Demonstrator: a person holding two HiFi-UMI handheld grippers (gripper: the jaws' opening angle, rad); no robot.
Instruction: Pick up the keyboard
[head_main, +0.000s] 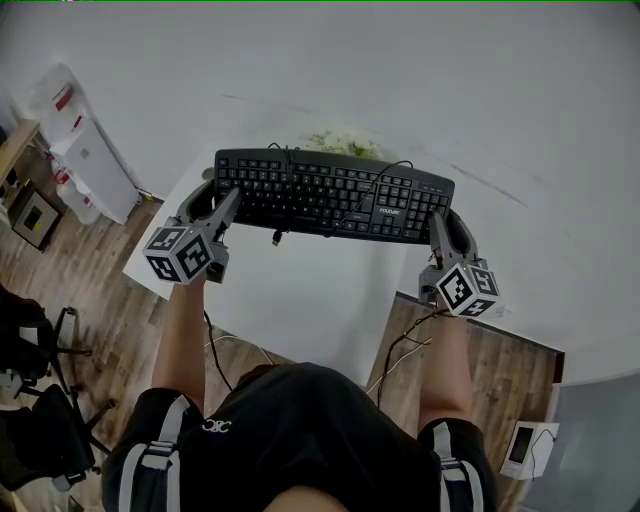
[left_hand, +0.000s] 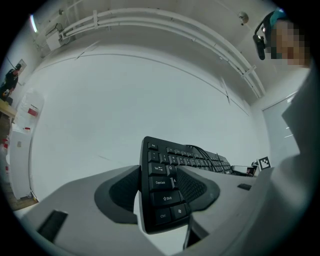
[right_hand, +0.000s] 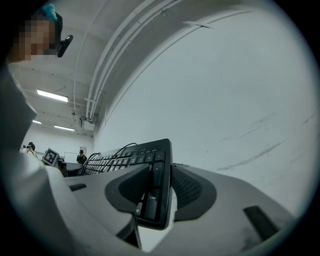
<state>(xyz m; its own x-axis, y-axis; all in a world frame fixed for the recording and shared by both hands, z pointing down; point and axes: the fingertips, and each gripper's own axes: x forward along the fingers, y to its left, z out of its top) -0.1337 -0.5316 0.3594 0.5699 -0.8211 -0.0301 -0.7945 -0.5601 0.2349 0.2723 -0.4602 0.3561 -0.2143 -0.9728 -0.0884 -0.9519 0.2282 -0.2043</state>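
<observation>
A black keyboard (head_main: 330, 195) hangs level between my two grippers, above the far part of a white table (head_main: 300, 290). My left gripper (head_main: 213, 200) is shut on its left end: in the left gripper view the dark pads (left_hand: 120, 192) clamp the end by the Shift and Ctrl keys (left_hand: 162, 200). My right gripper (head_main: 448, 225) is shut on the right end, and in the right gripper view its pads (right_hand: 187, 189) squeeze the edge by the Enter key (right_hand: 152, 197). The keyboard's cable (head_main: 370, 190) lies across the keys, with its plug (head_main: 278, 238) dangling below the front edge.
A white cabinet (head_main: 95, 170) stands at the left on the wooden floor (head_main: 100, 300). Black chairs (head_main: 40, 400) are at the lower left. Cables (head_main: 400, 355) trail beside the table's right edge, and a small device (head_main: 525, 445) lies on the floor at the lower right. A pale wall (head_main: 400, 80) rises behind.
</observation>
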